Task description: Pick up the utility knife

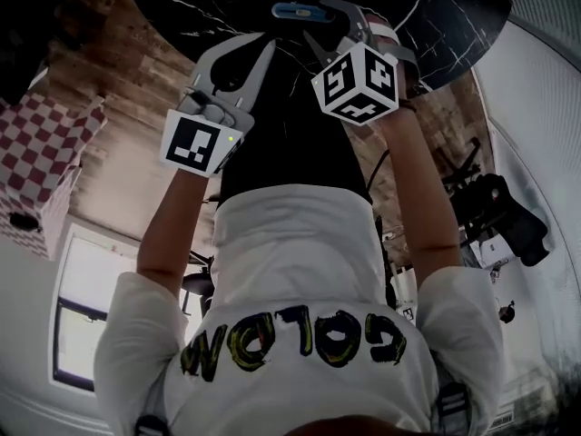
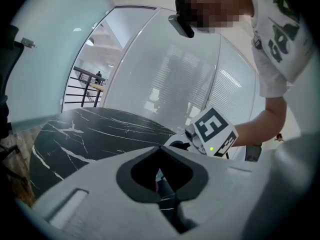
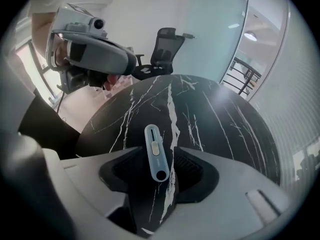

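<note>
Straddling the blue utility knife (image 3: 154,149), the right gripper (image 3: 159,159) holds its jaws wide apart, pads clear of it. The knife lies flat on the black marble table (image 3: 225,119), pointing toward twelve o'clock. The left gripper (image 2: 160,148), at nine o'clock of the right one in the head view, has its jaws together, empty.

The left gripper (image 2: 159,147) is recorded at the lower edge. Its grey jaws are brought together at the tips and nothing is held between them. A round black bench (image 2: 100,129) with white veining is seen beyond. The right gripper (image 2: 182,143) is noted just behind the jaws, a green light showing on its marker cube (image 2: 215,131). A bare forearm (image 2: 267,121) and a white sleeve (image 2: 280,49) are observed at right. A glass wall with blinds (image 2: 165,79) is seen behind.
</note>
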Action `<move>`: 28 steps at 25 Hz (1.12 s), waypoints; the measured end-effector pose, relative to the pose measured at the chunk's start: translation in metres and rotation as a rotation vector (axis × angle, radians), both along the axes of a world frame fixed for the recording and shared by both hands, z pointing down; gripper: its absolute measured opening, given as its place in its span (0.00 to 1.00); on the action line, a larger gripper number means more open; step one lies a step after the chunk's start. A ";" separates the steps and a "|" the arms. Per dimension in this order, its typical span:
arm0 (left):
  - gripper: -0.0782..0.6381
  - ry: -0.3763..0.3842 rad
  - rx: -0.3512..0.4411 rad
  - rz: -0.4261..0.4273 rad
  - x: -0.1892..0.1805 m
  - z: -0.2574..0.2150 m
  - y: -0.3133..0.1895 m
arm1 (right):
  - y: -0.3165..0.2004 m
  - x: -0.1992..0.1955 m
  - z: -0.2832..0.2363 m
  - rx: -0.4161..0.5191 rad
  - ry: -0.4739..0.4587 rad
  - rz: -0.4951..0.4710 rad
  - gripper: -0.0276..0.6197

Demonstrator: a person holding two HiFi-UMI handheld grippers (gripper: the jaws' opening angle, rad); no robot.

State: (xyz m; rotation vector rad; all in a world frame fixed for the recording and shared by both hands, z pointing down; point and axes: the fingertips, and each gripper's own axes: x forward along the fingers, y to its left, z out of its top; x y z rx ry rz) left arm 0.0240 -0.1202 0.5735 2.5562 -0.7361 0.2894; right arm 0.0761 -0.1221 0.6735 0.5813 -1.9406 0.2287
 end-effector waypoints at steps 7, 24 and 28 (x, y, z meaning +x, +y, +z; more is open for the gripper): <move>0.11 0.033 -0.023 -0.019 0.006 0.021 -0.006 | -0.001 0.002 0.029 -0.074 0.044 -0.051 0.36; 0.11 0.028 -0.031 -0.040 0.005 0.022 0.001 | -0.001 0.002 0.032 -0.144 0.022 -0.068 0.24; 0.11 0.027 -0.013 -0.050 0.003 0.011 0.003 | 0.002 0.002 0.020 -0.112 0.011 -0.048 0.24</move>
